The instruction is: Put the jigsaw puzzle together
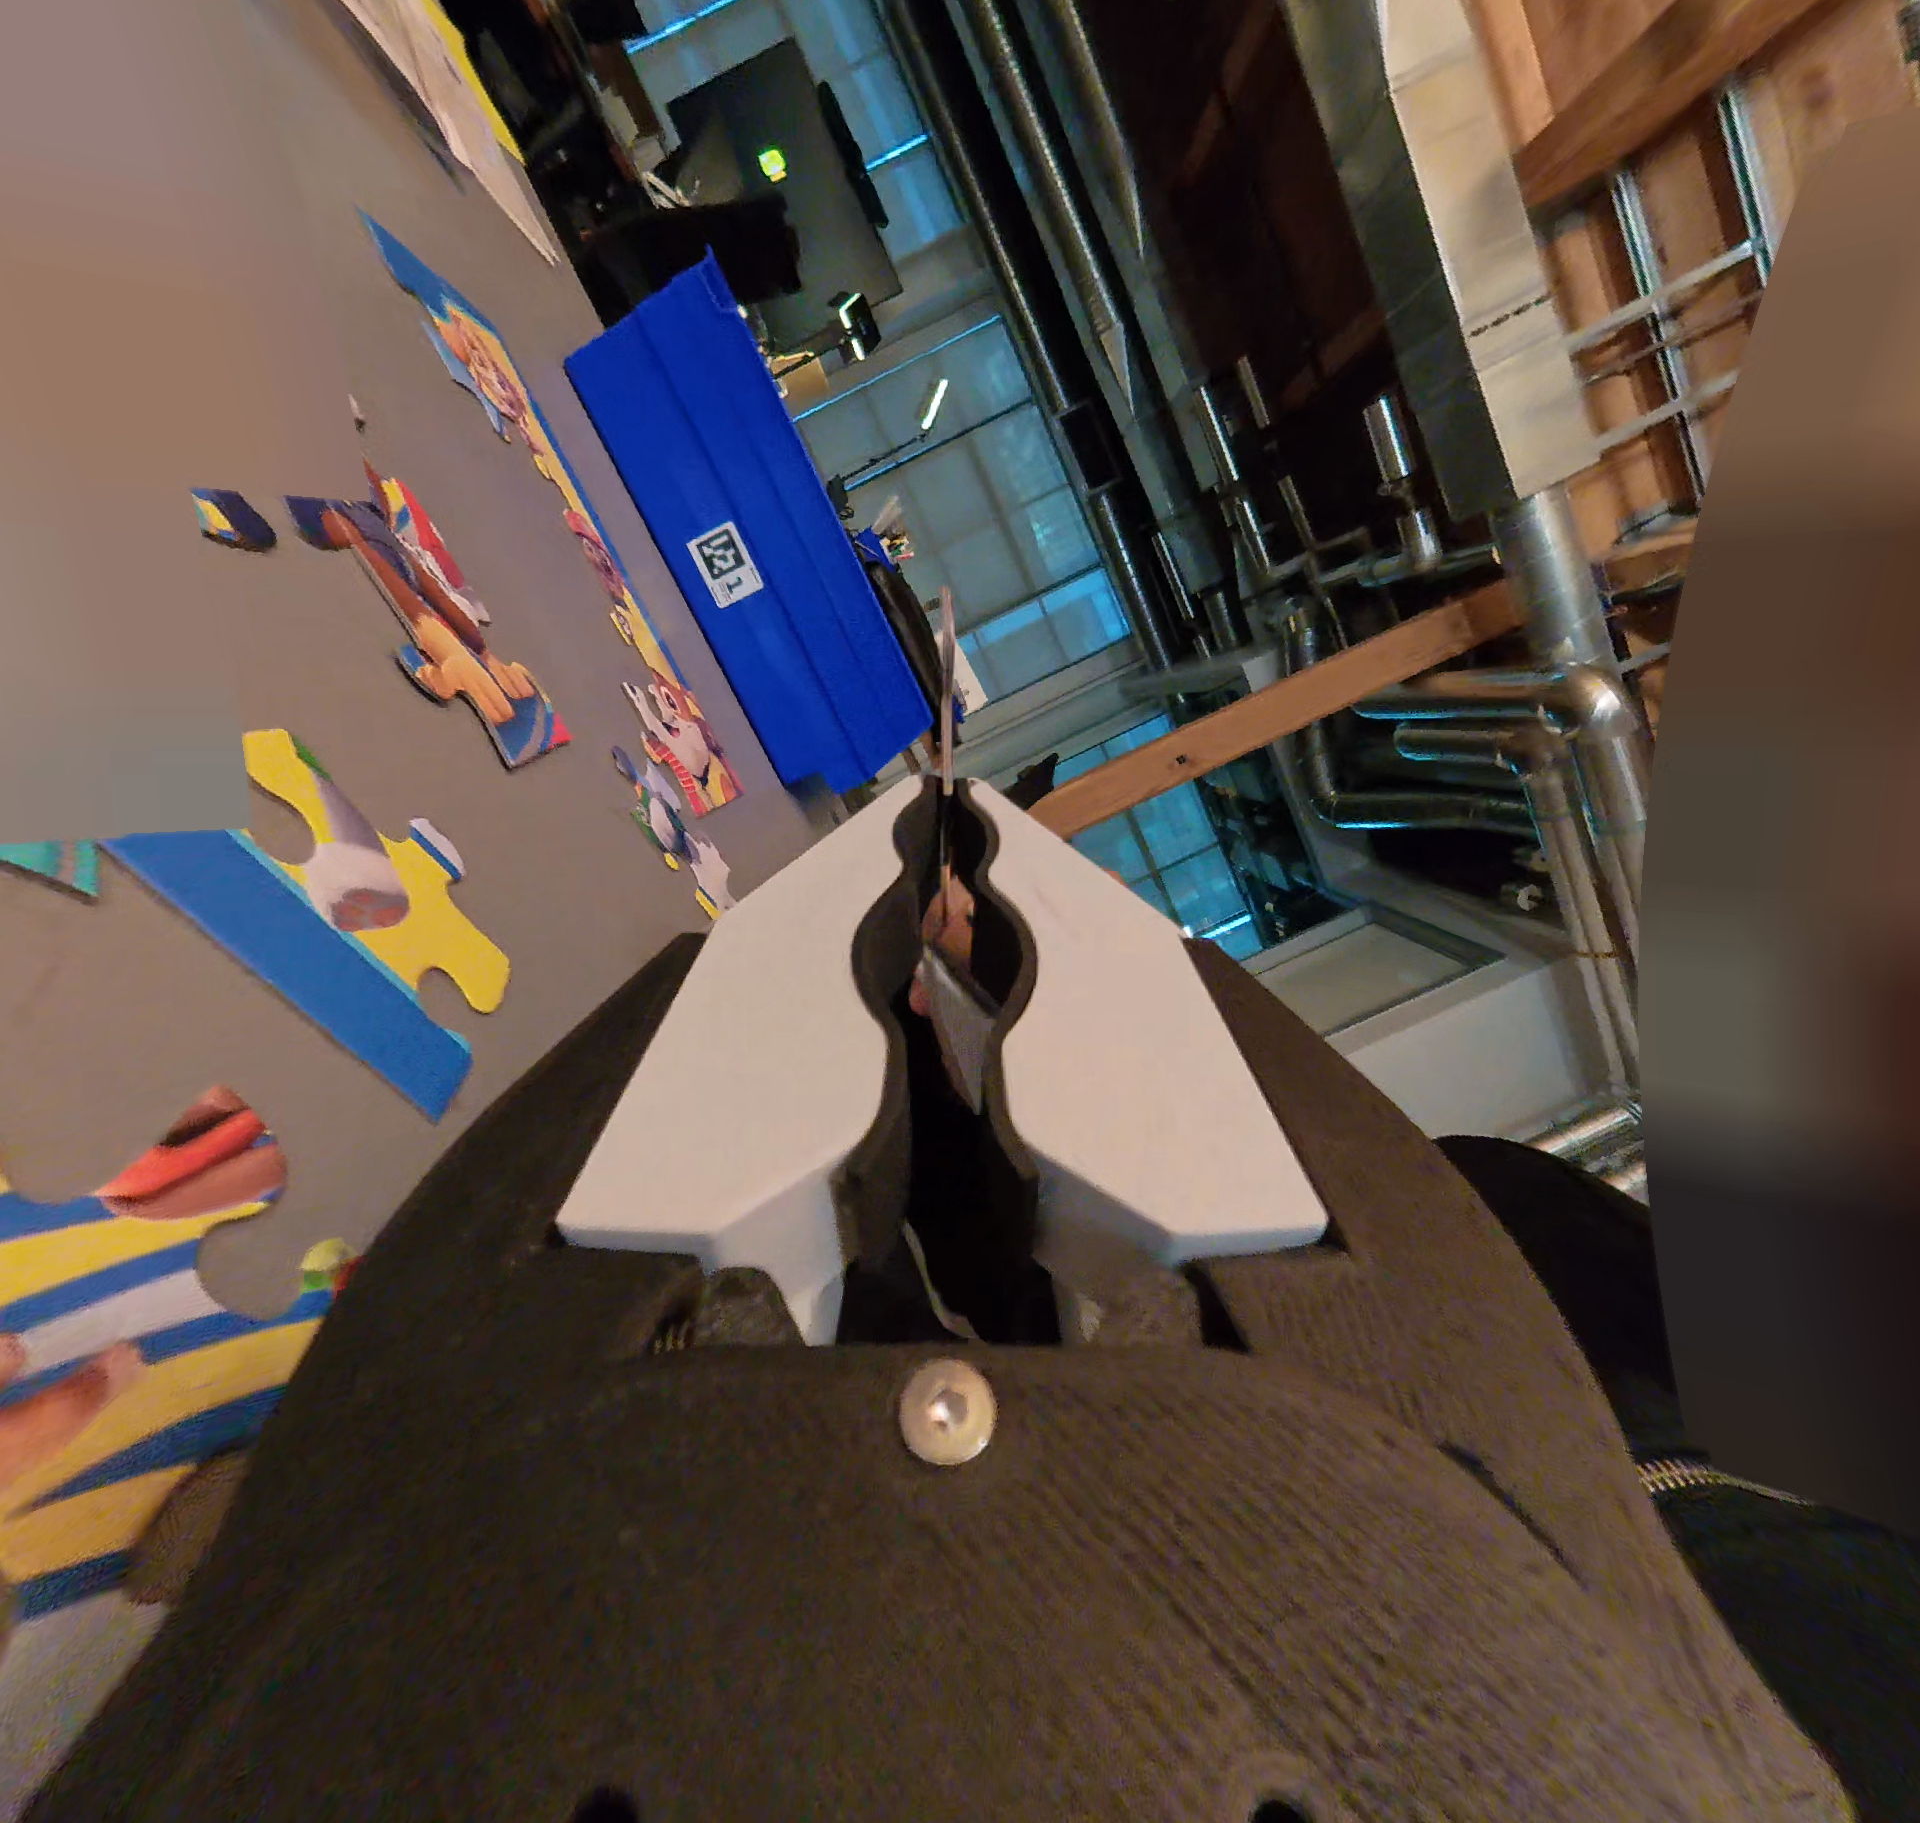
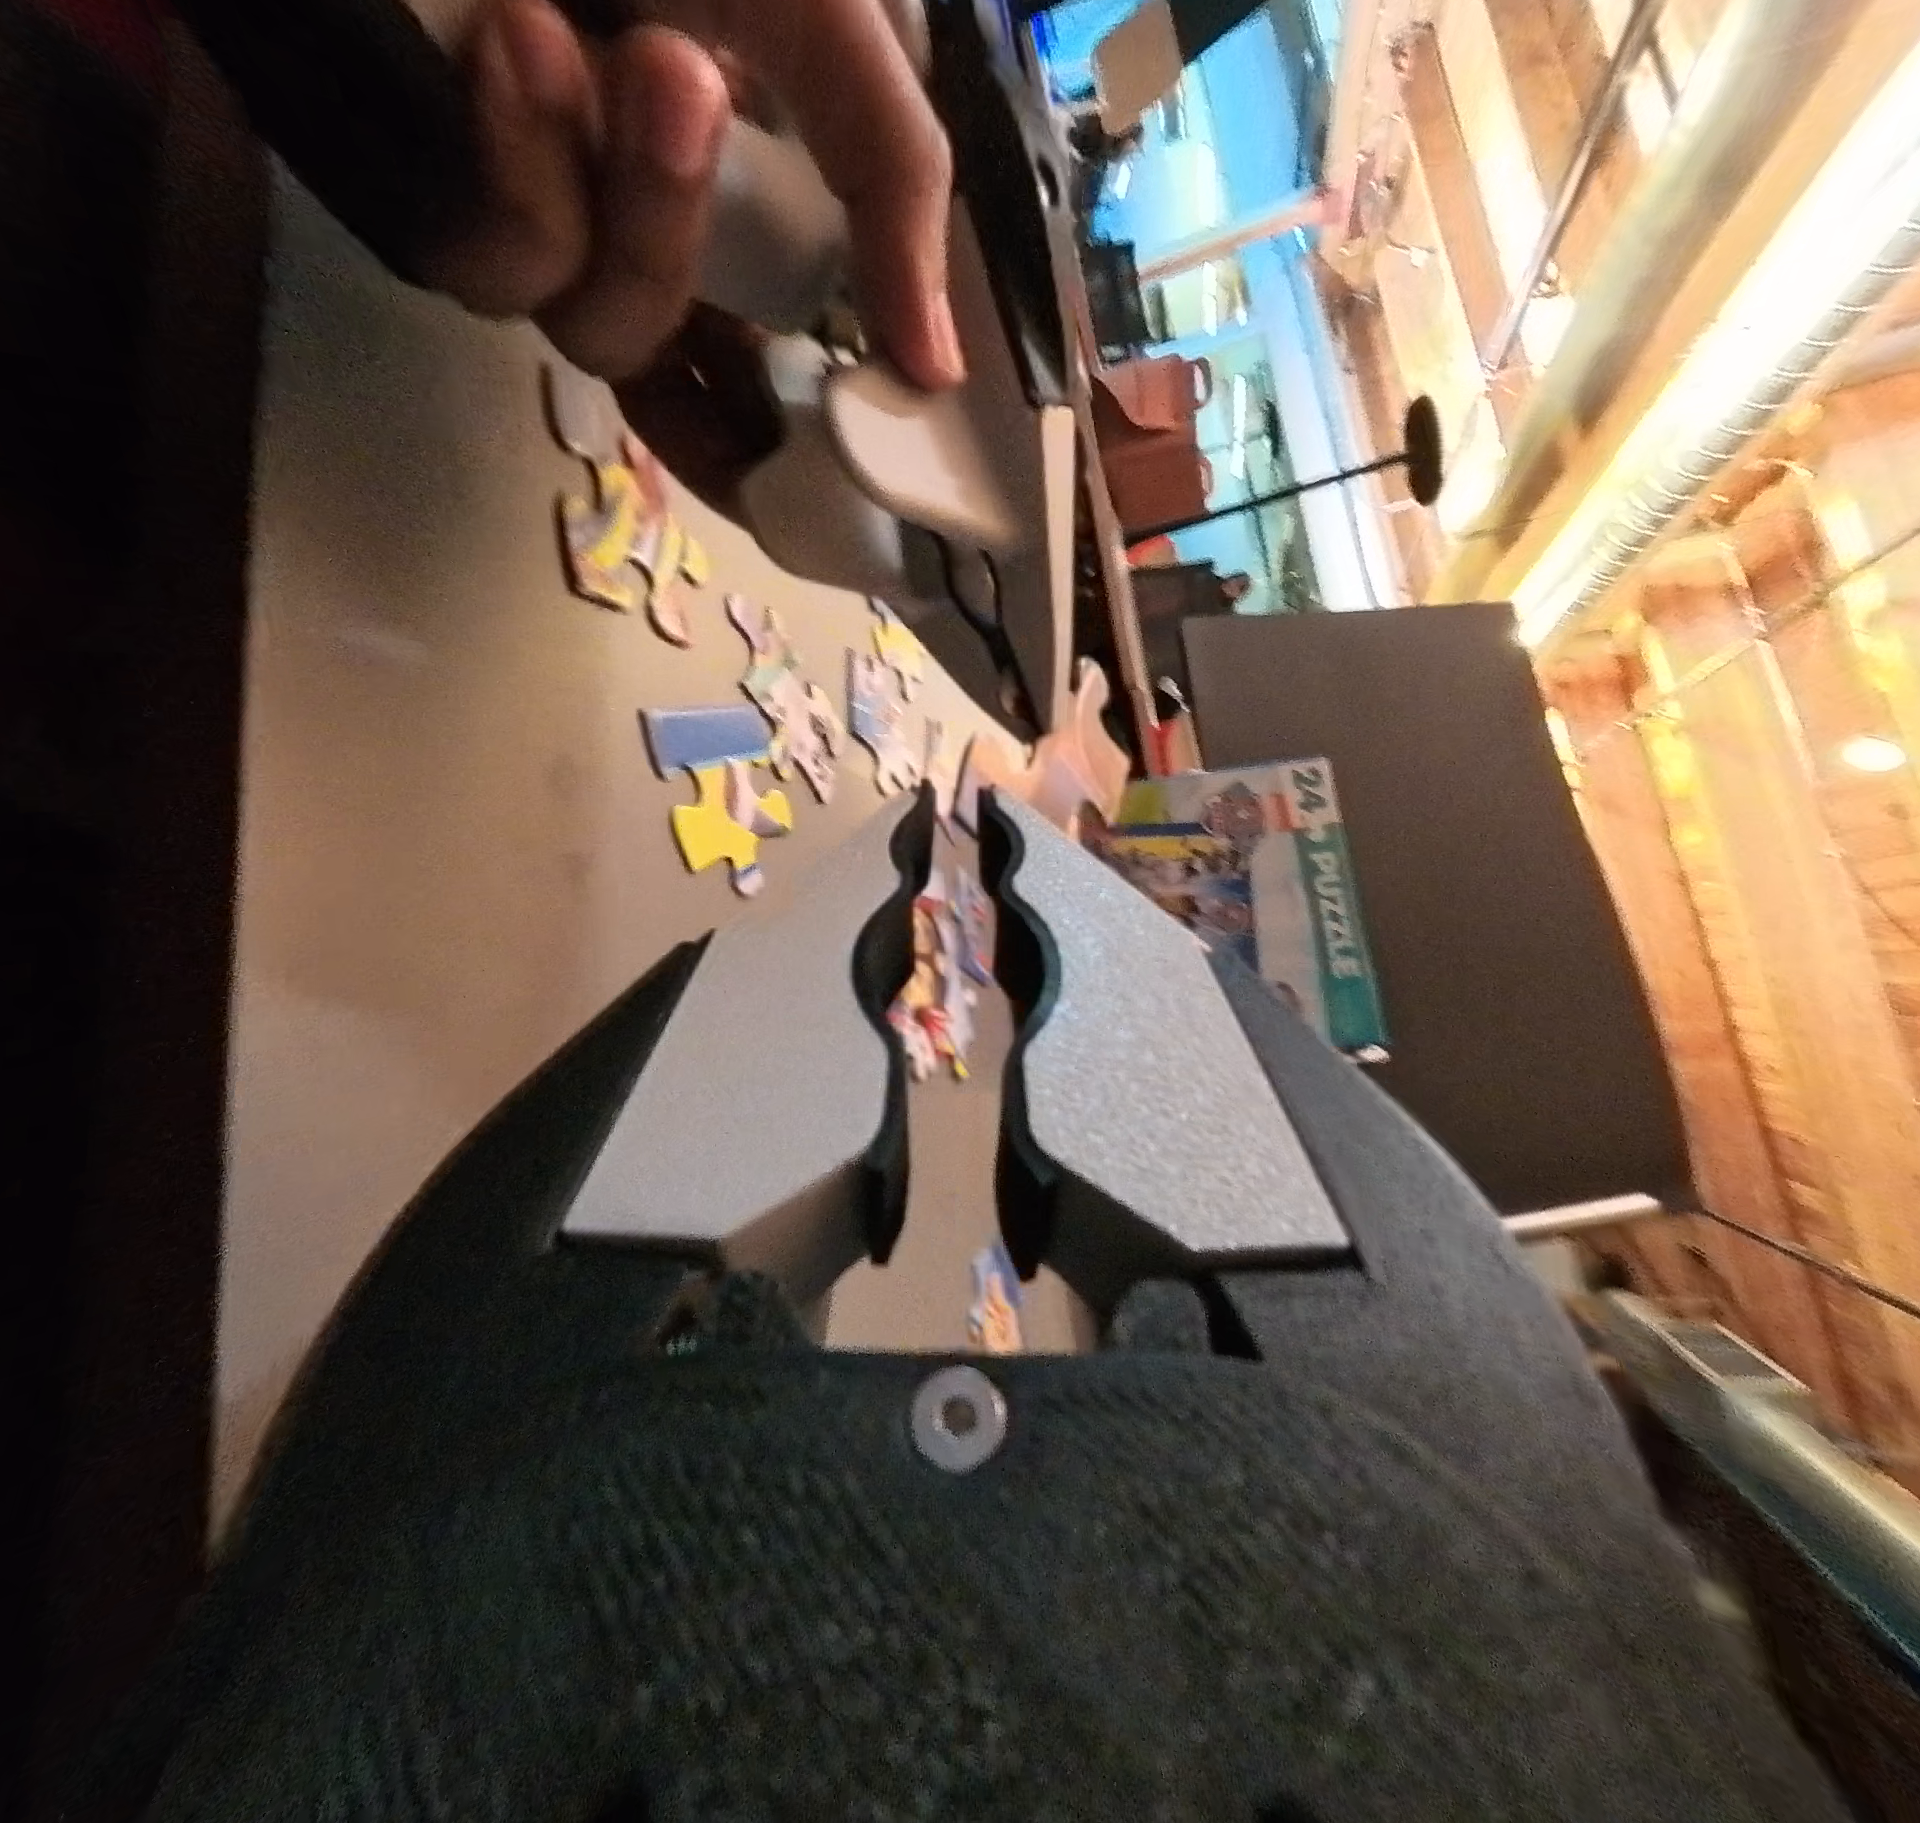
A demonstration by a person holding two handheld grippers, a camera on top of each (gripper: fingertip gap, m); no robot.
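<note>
My left gripper [image 1: 943,786] is shut on a thin puzzle piece [image 1: 945,672], seen edge-on and sticking up past the fingertips. It is raised above the grey table [image 1: 582,838]. In the right wrist view the left gripper [image 2: 1023,713] shows farther off, with the piece's pale back [image 2: 1086,745] at its tip. My right gripper [image 2: 952,805] is slightly open with nothing between the pads; loose pieces on the table show through the gap. Loose pieces lie on the table: a yellow and blue one [image 1: 343,900], a dog one [image 1: 447,620] and a blue and yellow one [image 2: 717,786].
A joined strip of border pieces [image 1: 623,589] lies near the table's far edge, beside a blue bin [image 1: 748,547]. The puzzle box [image 2: 1278,890] stands to the right of my right gripper. A person's hand [image 2: 644,111] holds the left gripper's handle. The grippers are tip to tip, or close to it.
</note>
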